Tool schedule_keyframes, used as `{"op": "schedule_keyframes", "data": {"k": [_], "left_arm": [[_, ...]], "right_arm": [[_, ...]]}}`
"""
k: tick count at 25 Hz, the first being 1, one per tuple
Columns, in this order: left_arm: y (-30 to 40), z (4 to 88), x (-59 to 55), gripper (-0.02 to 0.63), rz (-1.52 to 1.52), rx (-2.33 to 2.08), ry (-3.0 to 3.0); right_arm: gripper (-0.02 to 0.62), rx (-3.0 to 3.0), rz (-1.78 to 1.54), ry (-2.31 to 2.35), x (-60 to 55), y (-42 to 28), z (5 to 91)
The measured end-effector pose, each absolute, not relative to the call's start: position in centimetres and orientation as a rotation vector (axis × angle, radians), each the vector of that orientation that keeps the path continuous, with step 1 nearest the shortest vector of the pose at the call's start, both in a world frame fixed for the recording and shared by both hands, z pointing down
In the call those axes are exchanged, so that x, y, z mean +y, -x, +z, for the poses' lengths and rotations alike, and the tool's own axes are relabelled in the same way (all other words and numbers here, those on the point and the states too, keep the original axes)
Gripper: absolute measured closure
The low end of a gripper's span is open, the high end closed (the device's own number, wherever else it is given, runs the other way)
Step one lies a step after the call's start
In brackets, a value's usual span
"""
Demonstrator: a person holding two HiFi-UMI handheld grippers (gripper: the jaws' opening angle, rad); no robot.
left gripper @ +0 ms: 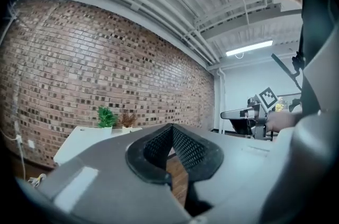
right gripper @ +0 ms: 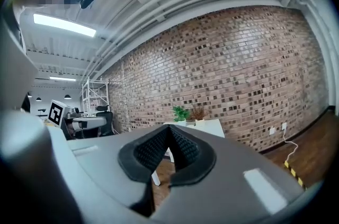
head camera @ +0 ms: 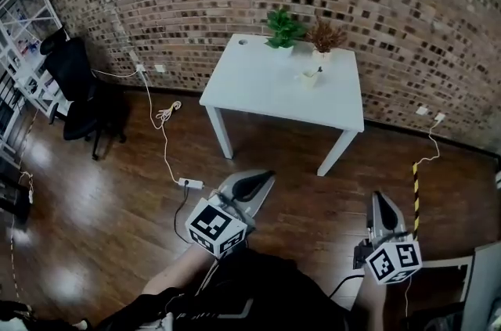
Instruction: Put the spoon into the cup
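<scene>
A white table (head camera: 258, 83) stands far ahead against the brick wall. On it sits a small pale cup (head camera: 308, 79) with a thin dark handle, seemingly the spoon (head camera: 317, 71), sticking up out of it; it is too small to be sure. My left gripper (head camera: 264, 175) and right gripper (head camera: 378, 196) hover over the wooden floor, well short of the table. Both are shut with nothing between the pads, as the left gripper view (left gripper: 170, 126) and the right gripper view (right gripper: 169, 128) show. Both point level towards the table (right gripper: 209, 125).
A green plant (head camera: 283, 28) and a brown plant (head camera: 325, 36) stand at the table's back edge. A black office chair (head camera: 78, 87) and white shelves (head camera: 23, 32) are at the left. A power strip (head camera: 190, 183) with a white cable lies on the floor.
</scene>
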State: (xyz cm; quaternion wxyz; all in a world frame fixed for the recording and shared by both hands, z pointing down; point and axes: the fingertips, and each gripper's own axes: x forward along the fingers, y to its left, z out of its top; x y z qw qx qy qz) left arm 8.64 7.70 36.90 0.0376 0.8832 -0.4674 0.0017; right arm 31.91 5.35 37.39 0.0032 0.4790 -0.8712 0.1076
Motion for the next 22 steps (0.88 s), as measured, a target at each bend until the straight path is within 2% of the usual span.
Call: {"op": "schedule_keyframes", "data": {"k": [9, 22], "left_arm": [[-11.1, 37.3, 8.4, 0.612, 0.029, -1.474, -2.669], [-10.7, 37.1, 8.3, 0.612, 0.013, -1.521, -2.648]], "right_arm": [[0.589, -2.732, 0.346, -1.454, 6.1, -34.7, 38.5], [0.589, -2.761, 0.335, -1.376, 5.5, -33.3, 38.7]]}}
